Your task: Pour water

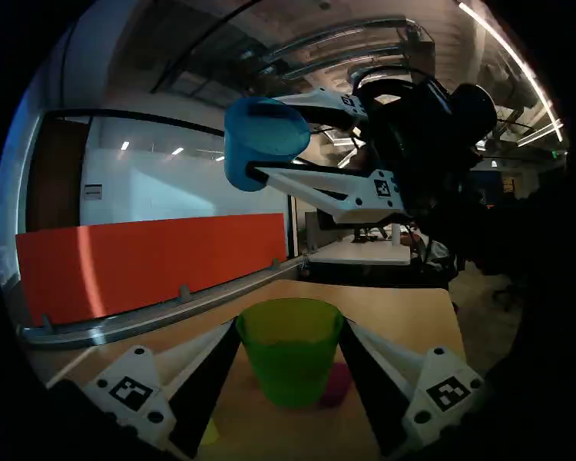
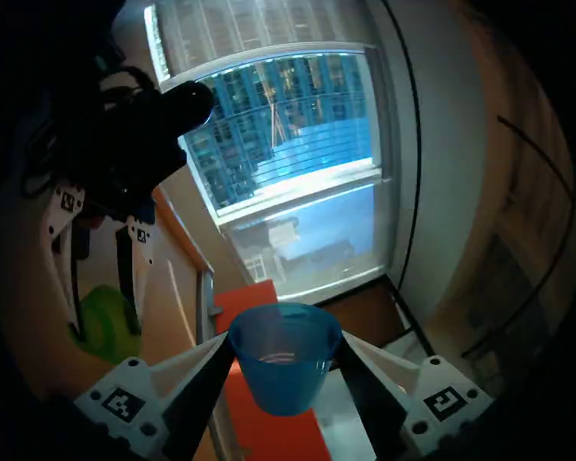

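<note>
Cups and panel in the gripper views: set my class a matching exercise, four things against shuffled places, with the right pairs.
Things:
1. green cup
2. blue cup
3. orange panel
4. pink thing

Places:
A. raised in the air, between the right gripper fingers
B. upright on the table, between the left gripper fingers
C. beyond the table's edge
D. on the table, just behind the green cup

Pairs: 1-B; 2-A; 3-C; 4-D

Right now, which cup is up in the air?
The blue cup, held high by the right gripper. The green cup stands down on the table, between the fingers of the left gripper.
</note>
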